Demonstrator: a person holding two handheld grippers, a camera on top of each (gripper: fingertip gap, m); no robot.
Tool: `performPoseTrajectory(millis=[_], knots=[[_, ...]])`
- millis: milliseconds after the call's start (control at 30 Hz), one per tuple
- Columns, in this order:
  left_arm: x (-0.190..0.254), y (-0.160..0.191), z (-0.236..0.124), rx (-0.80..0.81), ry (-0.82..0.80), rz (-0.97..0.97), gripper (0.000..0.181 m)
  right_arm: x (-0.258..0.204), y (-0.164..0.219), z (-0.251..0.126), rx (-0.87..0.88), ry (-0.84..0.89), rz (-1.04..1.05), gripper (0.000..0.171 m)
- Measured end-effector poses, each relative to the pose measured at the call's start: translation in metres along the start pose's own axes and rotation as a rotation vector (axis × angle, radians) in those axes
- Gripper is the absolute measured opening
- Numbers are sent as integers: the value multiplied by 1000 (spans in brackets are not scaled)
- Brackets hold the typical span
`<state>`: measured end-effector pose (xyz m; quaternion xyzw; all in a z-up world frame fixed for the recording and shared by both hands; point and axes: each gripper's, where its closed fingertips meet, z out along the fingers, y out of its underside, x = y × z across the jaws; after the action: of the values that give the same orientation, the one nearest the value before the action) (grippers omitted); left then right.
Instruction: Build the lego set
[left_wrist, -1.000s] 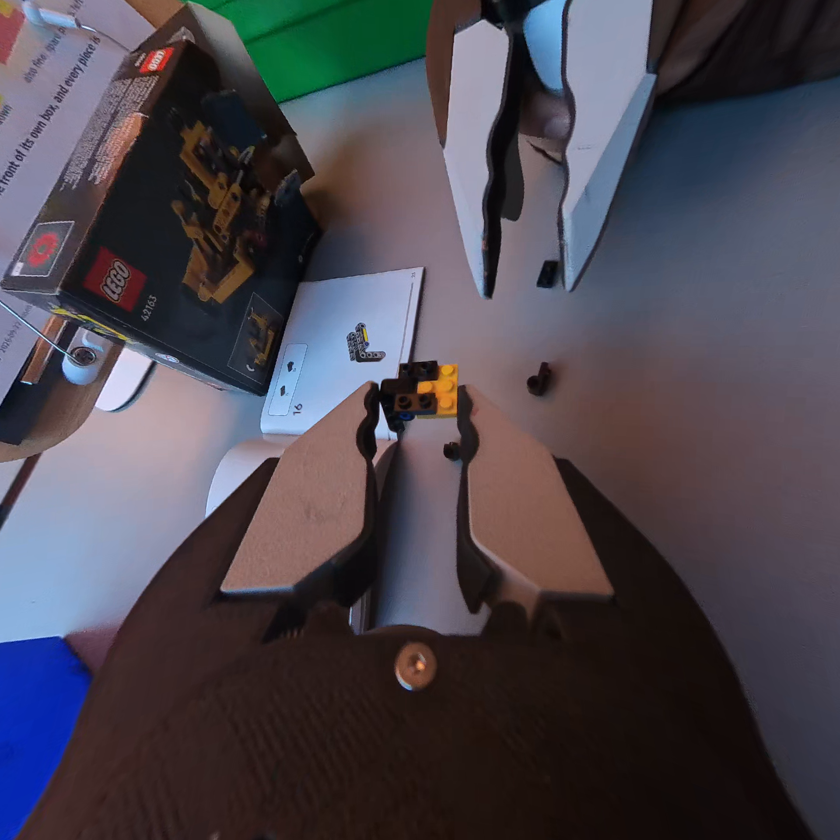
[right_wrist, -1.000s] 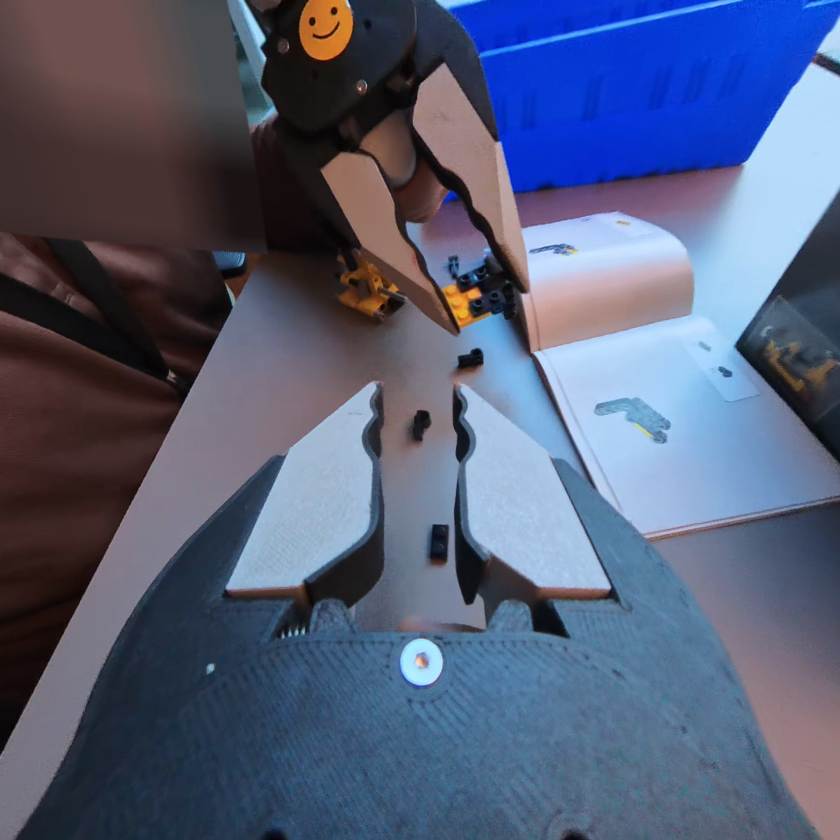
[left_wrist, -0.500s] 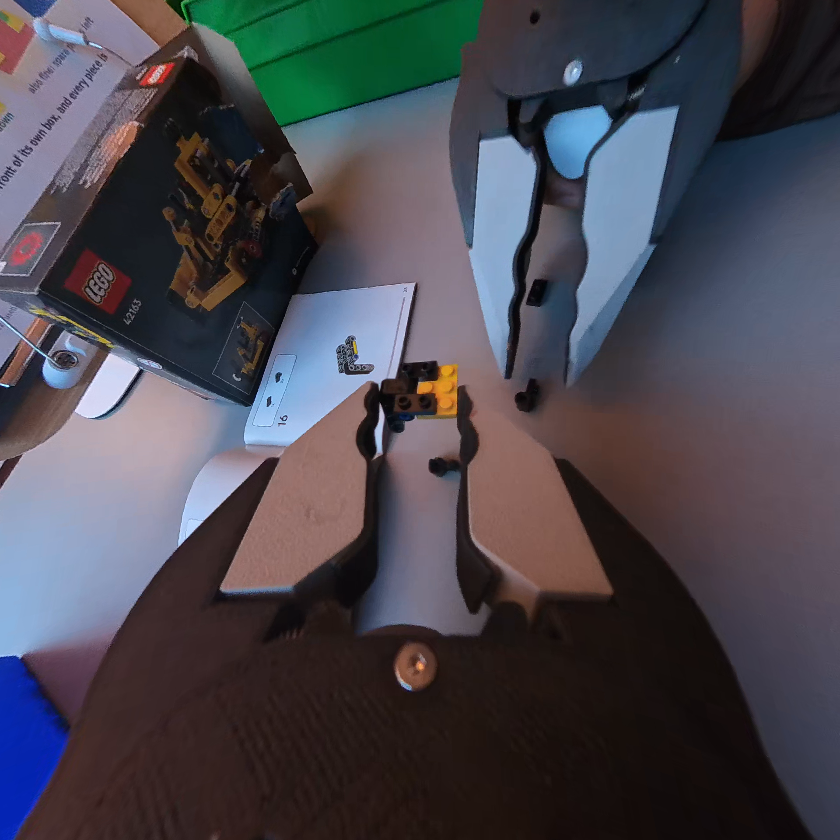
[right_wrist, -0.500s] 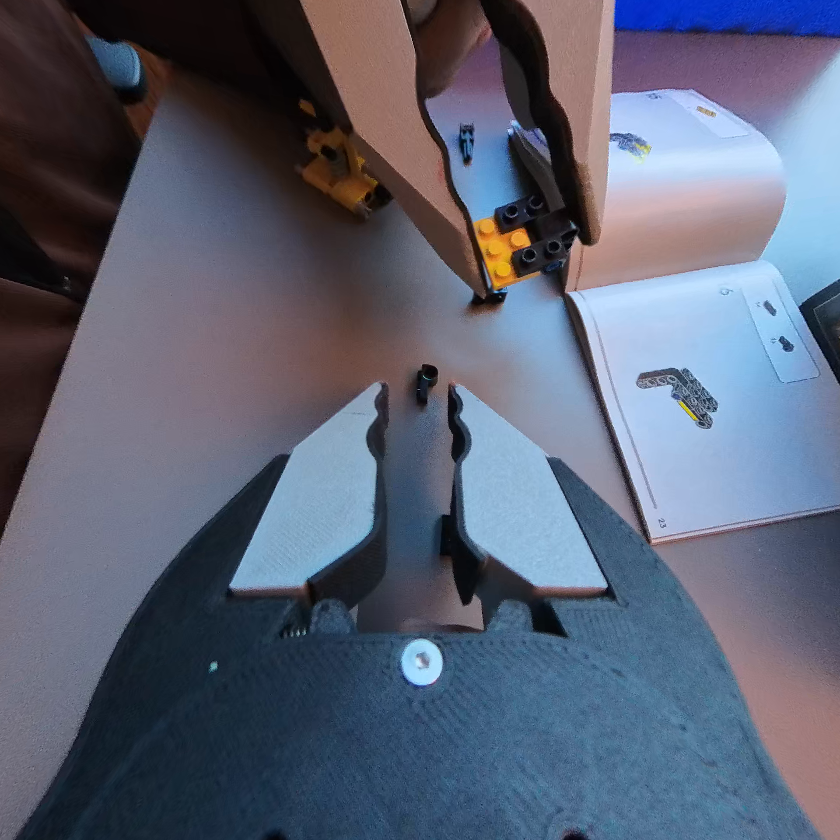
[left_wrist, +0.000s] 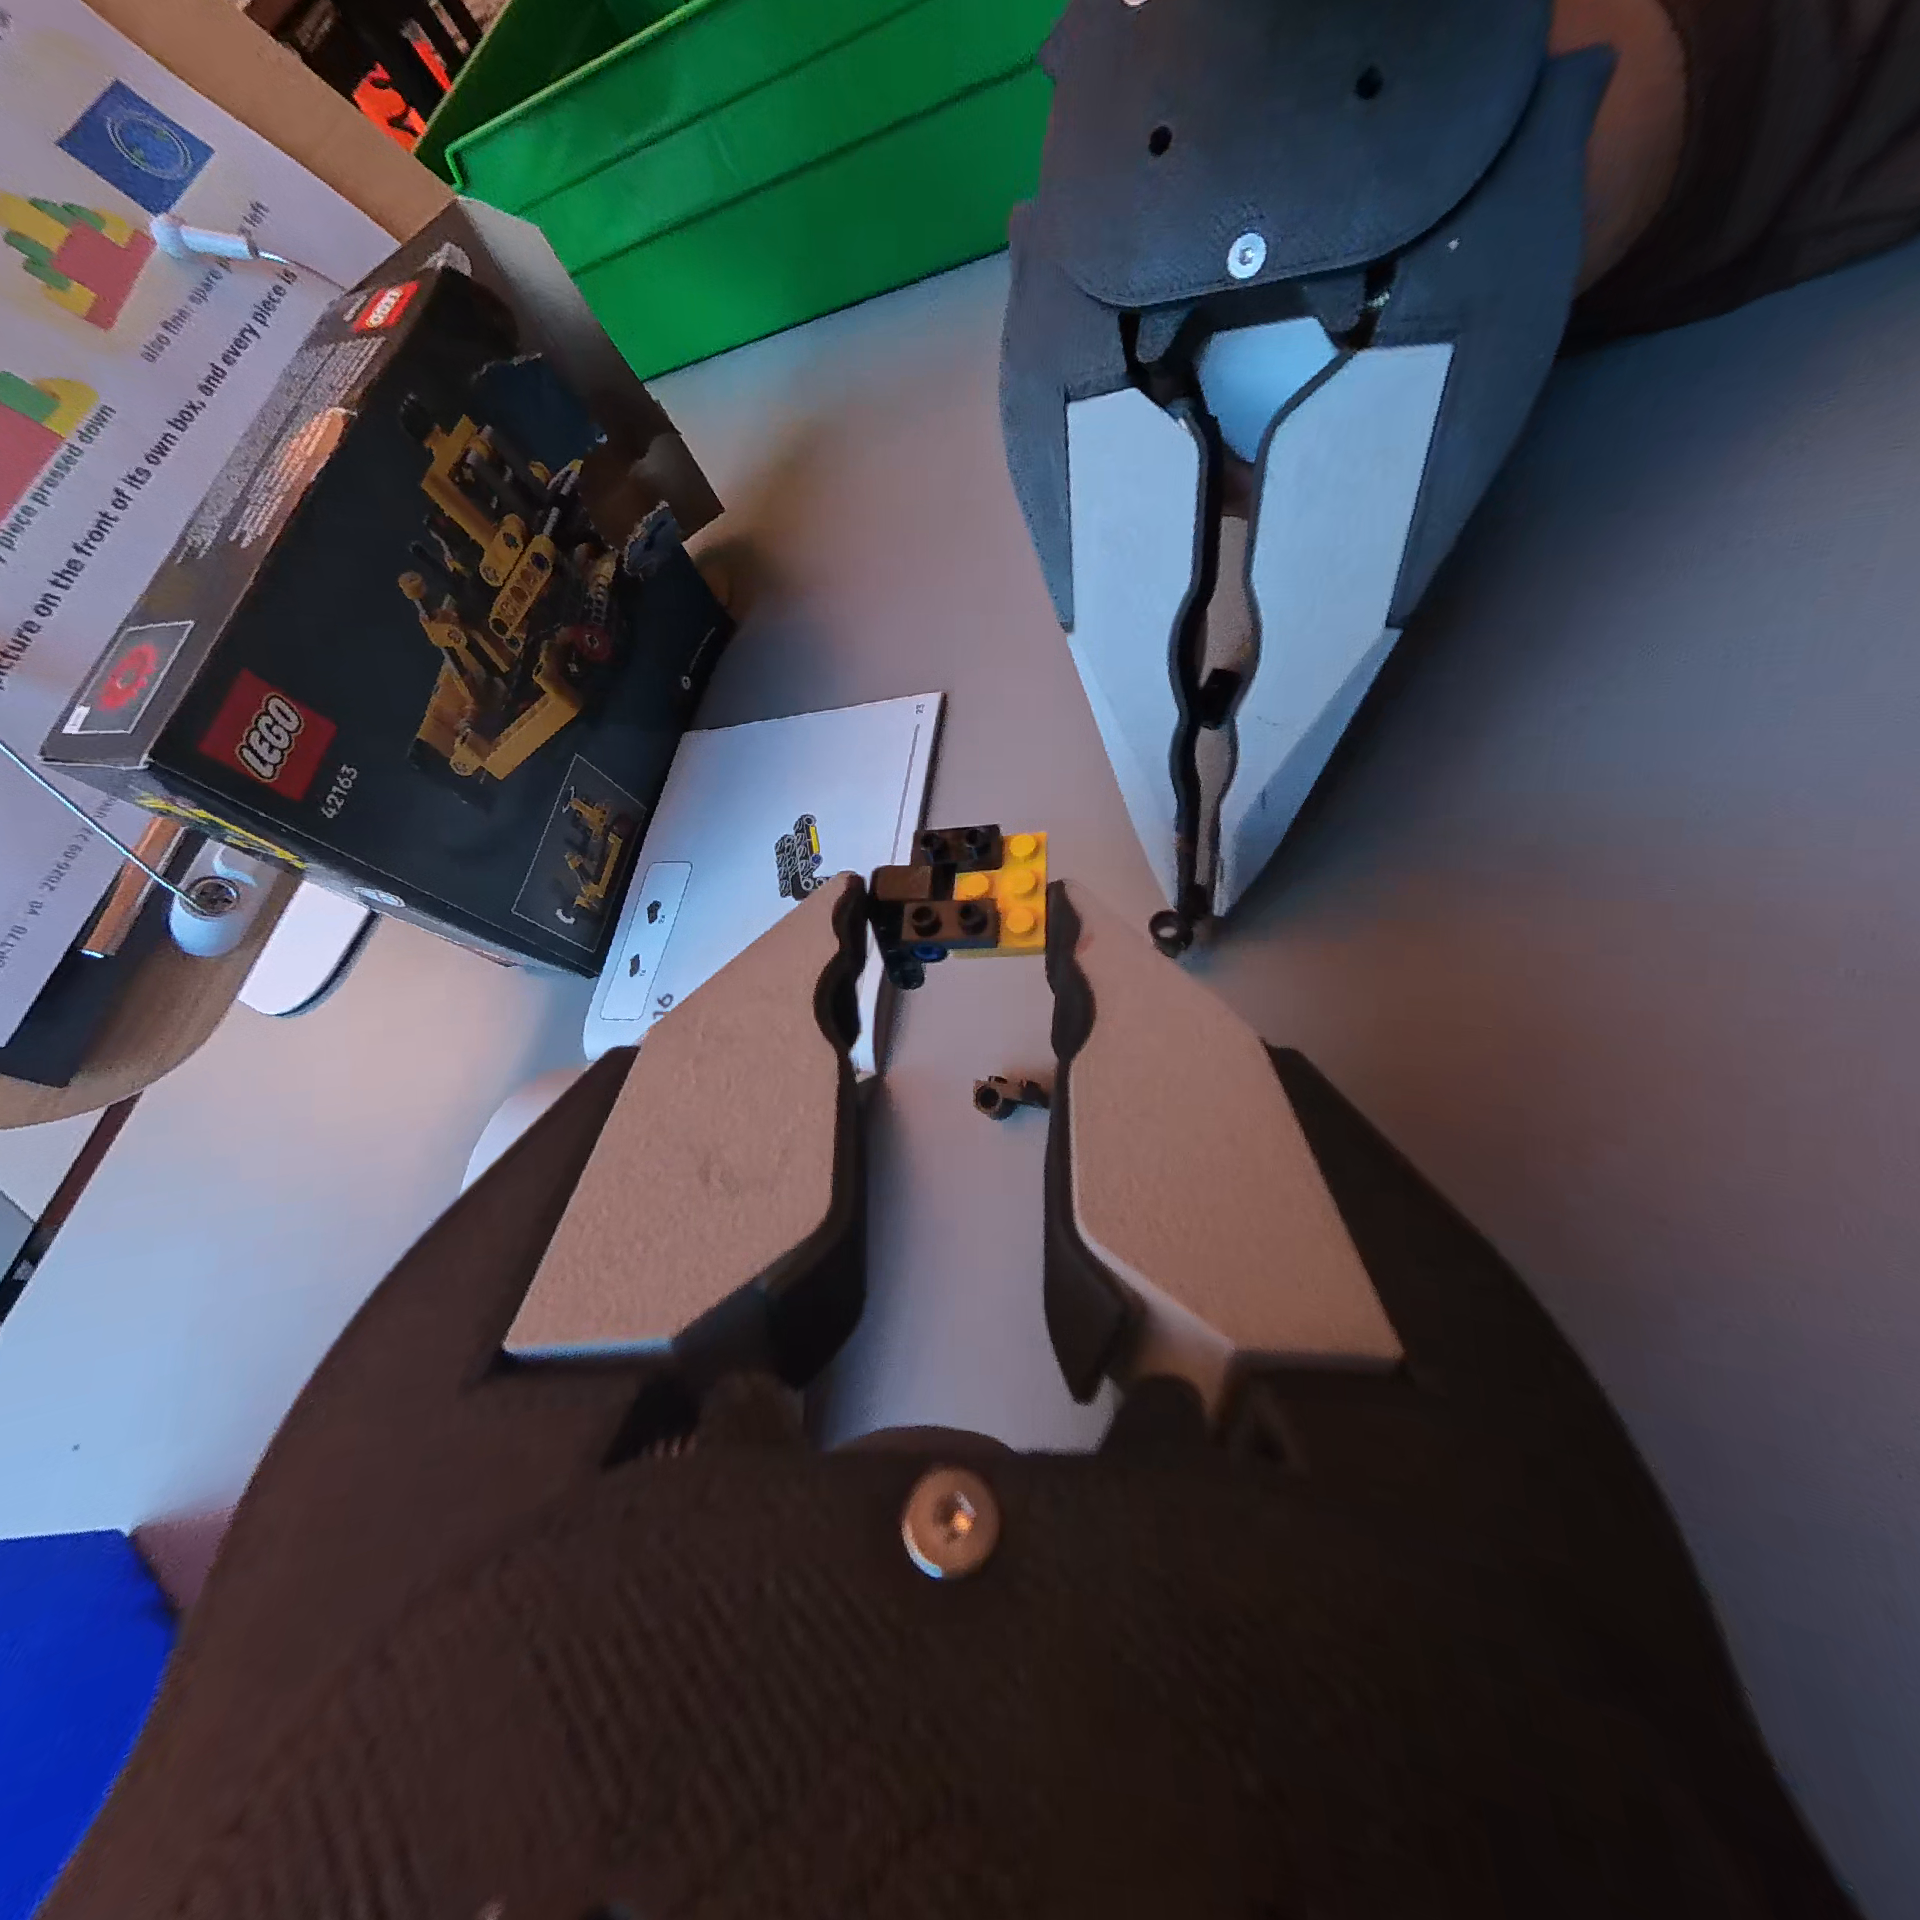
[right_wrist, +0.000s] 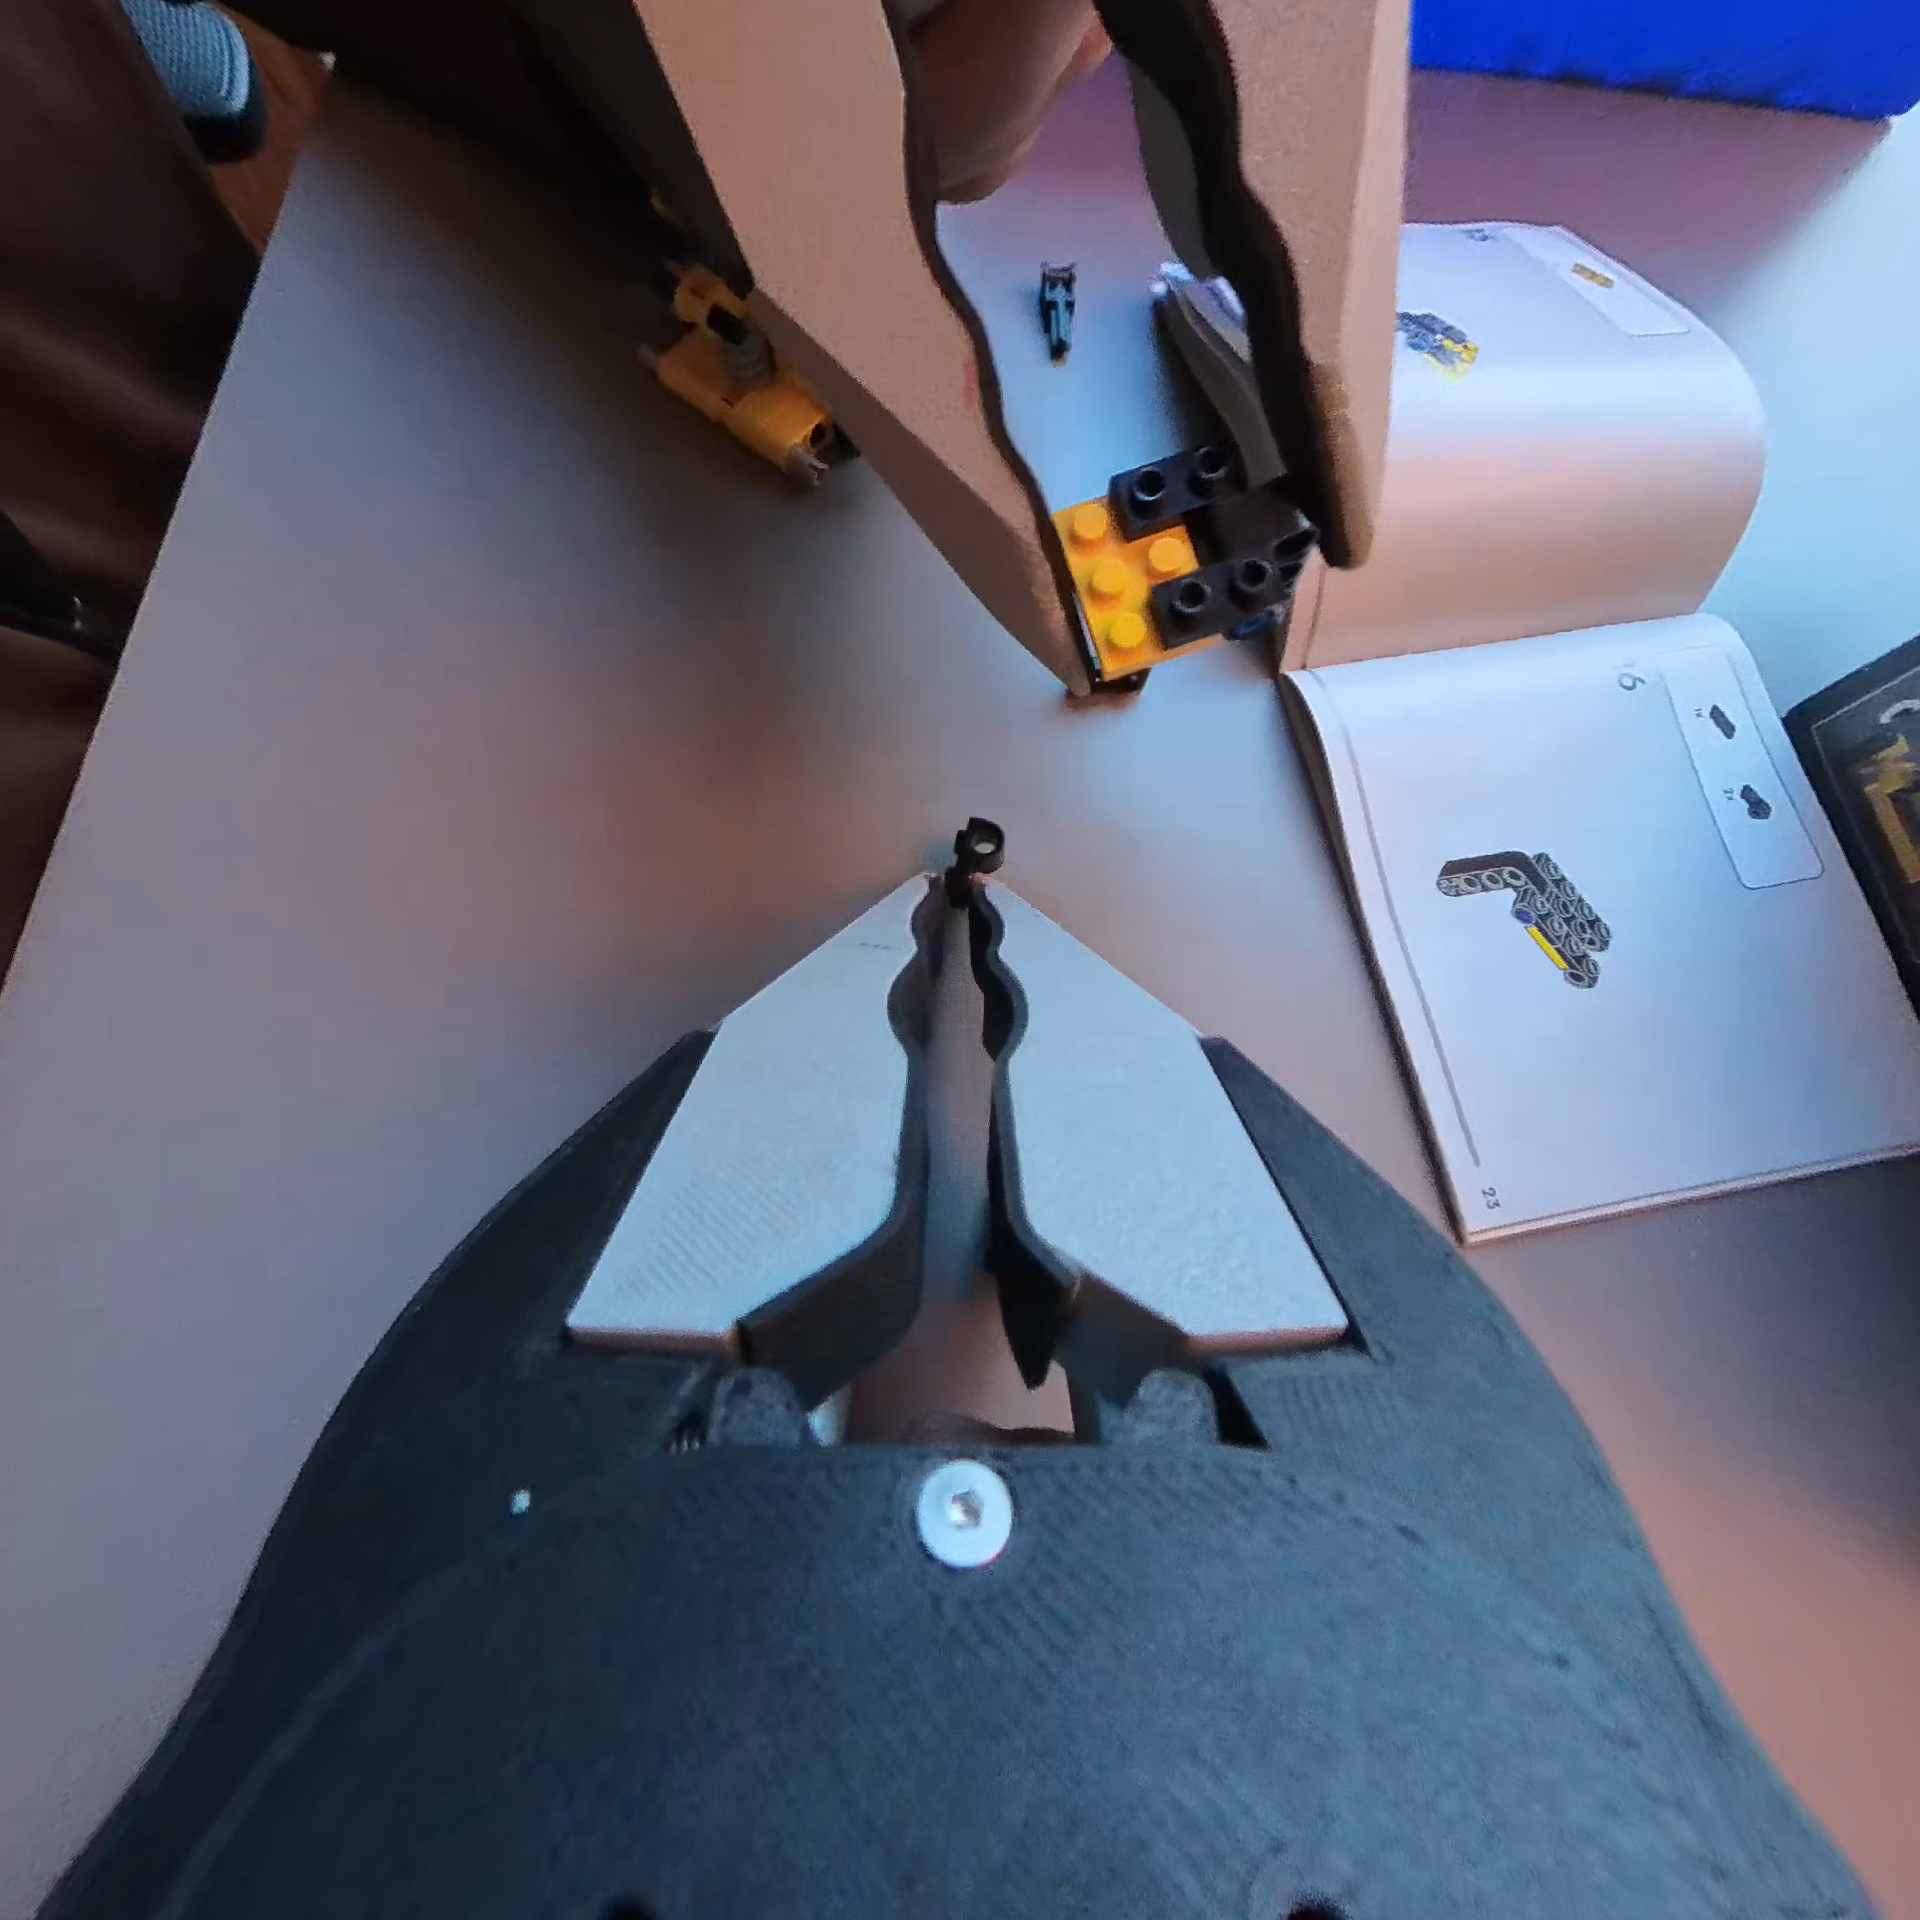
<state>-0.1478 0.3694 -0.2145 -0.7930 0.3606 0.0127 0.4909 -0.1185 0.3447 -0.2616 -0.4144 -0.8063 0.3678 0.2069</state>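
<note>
Holding a small yellow-and-black assembly (left_wrist: 971, 894) between its fingertips just above the grey table (left_wrist: 1558, 1039), the left gripper (left_wrist: 951, 914) in the left wrist view grasps it beside the open instruction booklet (left_wrist: 790, 790). A loose black pin (left_wrist: 1008, 1093) lies on the table between its fingers, and the set's box (left_wrist: 416, 644) leans beyond the booklet, before green bins (left_wrist: 748, 187). Opposite, the right gripper (left_wrist: 1195, 914) points down with jaws pinched together on a tiny black connector (left_wrist: 1172, 925) at the table. From the right wrist view, that right gripper (right_wrist: 961, 878) is clenched on the black connector (right_wrist: 977, 847), whose ring end sticks out past the tips. This view alone shows a second yellow sub-assembly (right_wrist: 743, 390) lying behind the left gripper (right_wrist: 1195, 613), another black pin (right_wrist: 1057, 307) and a dark curved part (right_wrist: 1216, 374) farther back; the box art and green bins show only from the left. Judging by these scattered parts and small clusters, the build seems at an early or middle stage, with the connector not yet fitted.
</note>
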Motion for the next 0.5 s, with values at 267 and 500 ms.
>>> performPoseTrajectory(millis=[267,500], knots=[[-4,2,0,-10,-24,8,32,11,-11,-12,105,21,60,1],[-5,3,0,-21,-39,15,32,29,-9,-19,117,113,81,1]])
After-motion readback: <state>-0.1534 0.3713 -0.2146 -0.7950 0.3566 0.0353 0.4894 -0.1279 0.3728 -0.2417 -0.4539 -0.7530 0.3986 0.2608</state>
